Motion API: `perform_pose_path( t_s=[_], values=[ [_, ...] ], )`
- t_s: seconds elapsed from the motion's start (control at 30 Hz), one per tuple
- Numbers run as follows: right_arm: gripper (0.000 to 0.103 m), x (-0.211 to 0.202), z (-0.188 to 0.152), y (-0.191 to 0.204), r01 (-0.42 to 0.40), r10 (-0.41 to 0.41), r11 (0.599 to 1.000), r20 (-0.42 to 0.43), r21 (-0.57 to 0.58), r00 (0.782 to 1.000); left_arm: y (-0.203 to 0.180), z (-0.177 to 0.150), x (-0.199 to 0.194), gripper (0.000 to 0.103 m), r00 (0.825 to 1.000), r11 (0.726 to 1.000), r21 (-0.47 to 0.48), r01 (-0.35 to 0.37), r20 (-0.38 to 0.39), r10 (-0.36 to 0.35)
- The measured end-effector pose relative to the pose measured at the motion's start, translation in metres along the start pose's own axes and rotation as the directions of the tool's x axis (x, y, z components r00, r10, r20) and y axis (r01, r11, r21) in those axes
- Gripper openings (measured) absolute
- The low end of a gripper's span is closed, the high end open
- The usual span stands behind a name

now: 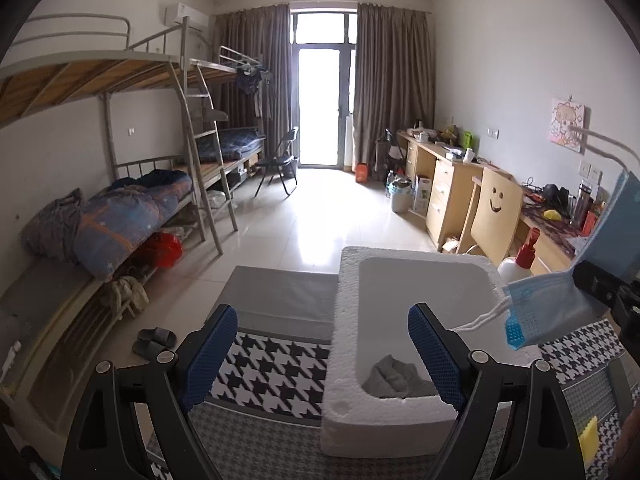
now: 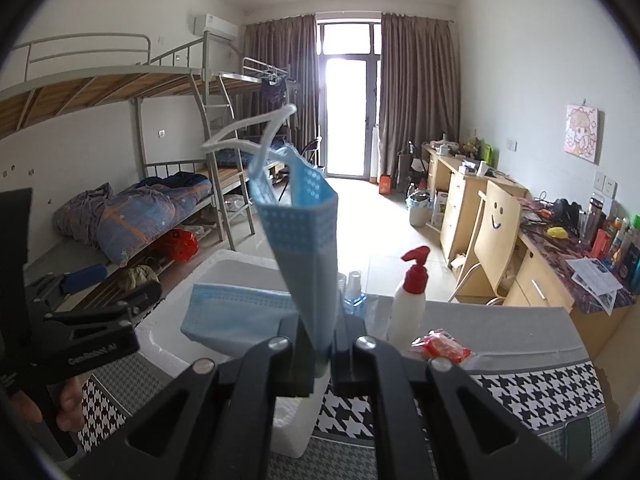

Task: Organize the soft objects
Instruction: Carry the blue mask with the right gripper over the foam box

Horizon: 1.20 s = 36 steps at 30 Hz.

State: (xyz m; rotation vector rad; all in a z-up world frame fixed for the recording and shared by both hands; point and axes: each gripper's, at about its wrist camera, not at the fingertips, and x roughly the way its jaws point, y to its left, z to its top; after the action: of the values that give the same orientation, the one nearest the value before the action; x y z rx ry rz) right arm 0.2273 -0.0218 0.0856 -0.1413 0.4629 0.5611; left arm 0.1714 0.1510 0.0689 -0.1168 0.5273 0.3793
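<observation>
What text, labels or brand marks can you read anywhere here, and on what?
"GenRobot.AI", roughly, on the left hand-held gripper; small, partly blurred.
Red packet: print too blurred.
Papers on desk: too small.
Wall poster: cartoon only, no legible words.

Lower end of the blue face mask point(image 2: 310, 240) hidden between the right gripper's point(image 2: 322, 354) fingers. Grey cloth point(image 1: 394, 376) in the foam box point(image 1: 348, 320) partly covered by a left finger pad. Yellow sponge point(image 1: 589, 438) half cut off behind the gripper frame. Bottles on the far desk point(image 2: 576, 276) too small to read.
</observation>
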Motion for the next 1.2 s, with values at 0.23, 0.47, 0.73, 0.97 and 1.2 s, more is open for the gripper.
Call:
perform_pose_path(
  t_s=[0.23,0.47,0.73,0.97,1.2],
  values=[
    [0.008,0.007,0.002,0.008,-0.017,0.017,1.000,-0.012,-0.014,1.000,0.008,-0.003,-0.006,0.088,0.999,1.000,-0.008,-0.025,0.025,0.025],
    [0.008,0.020,0.002,0.016,-0.024,0.023,0.999,-0.035,-0.028,0.999,0.017,-0.002,-0.012,0.088,0.999,1.000,-0.026,-0.017,0.041,0.018],
    [0.008,0.039,-0.001,0.018,-0.059,0.058,0.998,-0.103,-0.009,0.993,0.023,-0.005,-0.007,0.088,0.999,0.999,-0.034,-0.026,0.020,0.027],
    [0.008,0.055,-0.002,0.025,-0.075,0.072,0.997,-0.163,-0.010,0.984,0.030,-0.008,-0.006,0.088,1.000,0.999,-0.041,-0.027,0.009,0.027],
    [0.033,0.071,-0.007,0.033,-0.086,0.077,0.996,-0.228,-0.028,0.971,0.033,-0.011,-0.007,0.088,1.000,0.999,-0.039,-0.020,0.008,0.021]
  ],
)
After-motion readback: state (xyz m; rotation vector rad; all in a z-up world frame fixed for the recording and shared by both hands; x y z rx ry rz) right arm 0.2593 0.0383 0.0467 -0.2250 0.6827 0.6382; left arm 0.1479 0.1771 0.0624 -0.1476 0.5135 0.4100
